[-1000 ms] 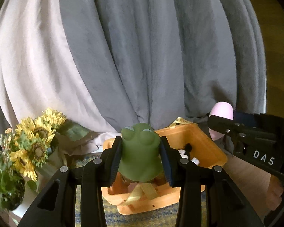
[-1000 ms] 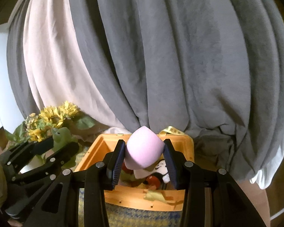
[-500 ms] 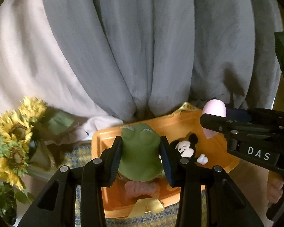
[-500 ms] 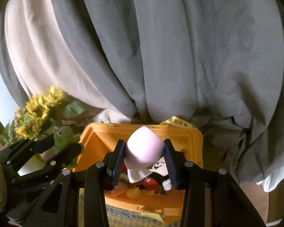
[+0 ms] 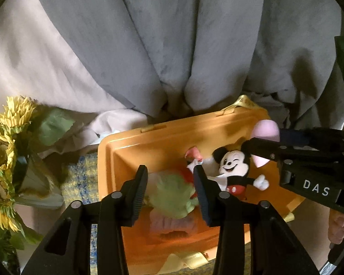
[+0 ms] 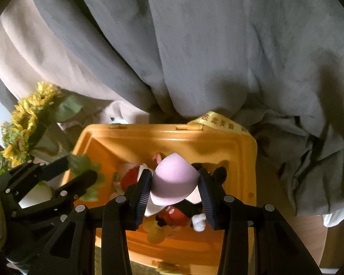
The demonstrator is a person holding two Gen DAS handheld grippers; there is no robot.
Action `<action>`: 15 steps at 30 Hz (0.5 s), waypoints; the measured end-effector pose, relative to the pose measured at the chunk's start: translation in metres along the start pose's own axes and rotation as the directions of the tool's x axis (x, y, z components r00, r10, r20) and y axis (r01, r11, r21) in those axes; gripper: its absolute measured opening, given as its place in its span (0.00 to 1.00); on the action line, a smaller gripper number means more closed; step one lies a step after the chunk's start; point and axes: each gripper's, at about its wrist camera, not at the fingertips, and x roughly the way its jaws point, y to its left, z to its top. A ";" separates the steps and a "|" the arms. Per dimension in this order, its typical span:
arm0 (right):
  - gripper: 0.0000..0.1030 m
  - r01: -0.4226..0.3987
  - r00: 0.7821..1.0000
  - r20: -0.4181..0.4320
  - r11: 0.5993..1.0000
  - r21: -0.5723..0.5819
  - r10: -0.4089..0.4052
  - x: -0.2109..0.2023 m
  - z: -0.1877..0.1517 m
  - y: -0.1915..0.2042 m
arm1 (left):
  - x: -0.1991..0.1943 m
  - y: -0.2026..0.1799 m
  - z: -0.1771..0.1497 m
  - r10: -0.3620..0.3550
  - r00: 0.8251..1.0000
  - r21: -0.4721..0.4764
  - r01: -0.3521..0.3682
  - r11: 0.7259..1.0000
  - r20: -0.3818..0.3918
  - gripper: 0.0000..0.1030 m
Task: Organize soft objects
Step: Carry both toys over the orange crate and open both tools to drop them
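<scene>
An orange plastic bin [image 5: 149, 137] [image 6: 172, 135] sits below both grippers. My left gripper [image 5: 169, 178] [image 6: 82, 168] hangs over the bin's left half and its jaws are opening. The green frog toy [image 5: 172, 197] [image 6: 92, 191] is blurred between them and sits lower than the pads, which no longer press on it. Over the bin's right half, my right gripper [image 6: 175, 183] [image 5: 263, 137] is shut on a pink egg-shaped soft toy [image 6: 172, 178] [image 5: 266, 127]. A mouse plush [image 5: 234, 171] [image 6: 172, 215] and other soft toys lie in the bin.
Grey and beige curtains [image 5: 172, 45] hang right behind the bin. Artificial sunflowers [image 5: 9, 137] [image 6: 27, 119] stand to the left. A yellow ribbon [image 6: 220, 122] lies at the bin's back rim. A blue-and-yellow mat [image 5: 80, 178] lies under the bin. A person's hand [image 5: 337, 229] holds the right gripper.
Both grippers have moved forward and tilted down over the bin. The left jaws have widened and the frog has slipped down between them. The right gripper still holds the pink toy.
</scene>
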 end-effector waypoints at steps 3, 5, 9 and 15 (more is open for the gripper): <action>0.43 0.011 0.999 -0.031 1.000 0.008 -0.011 0.007 0.002 -0.003 | 0.004 0.002 0.001 0.008 1.000 -0.008 -0.008 1.000 -0.022 0.46; 0.49 0.012 0.999 -0.044 1.000 0.025 -0.010 0.009 0.001 -0.005 | 0.003 0.002 0.000 0.022 0.999 -0.007 -0.022 1.000 -0.026 0.49; 0.57 0.021 0.999 -0.050 1.000 0.023 -0.020 0.010 -0.003 -0.006 | -0.004 0.004 -0.005 0.064 0.998 -0.024 -0.064 0.998 -0.021 0.57; 0.61 0.079 0.997 -0.007 0.997 -0.011 -0.079 -0.003 -0.014 0.002 | -0.023 0.009 -0.019 0.151 0.988 -0.062 -0.150 0.987 0.009 0.69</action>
